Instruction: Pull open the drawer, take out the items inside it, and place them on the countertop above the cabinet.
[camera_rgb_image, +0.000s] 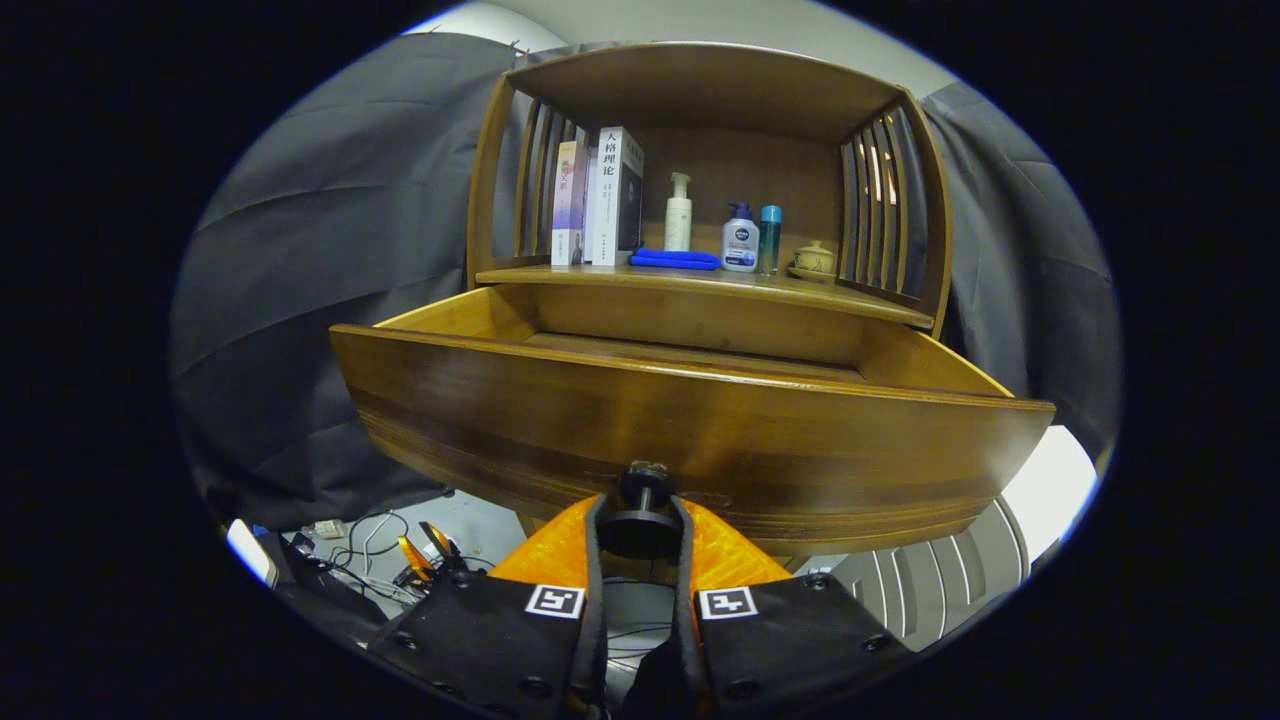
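Gripper view: jaws clamp the knob (640, 500) of the pulled-out drawer (690, 430).

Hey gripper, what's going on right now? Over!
Hand-held gripper shut on drawer knob. Drawer pulled open, inside hidden behind its front. Bottles, books on countertop.

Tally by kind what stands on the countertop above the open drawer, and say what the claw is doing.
Books: 3
Pump bottles: 2
Teal bottle: 1
Blue cloth: 1
Small lidded pot: 1
Total: 8
The claw is closed on the drawer knob; the drawer is pulled out.
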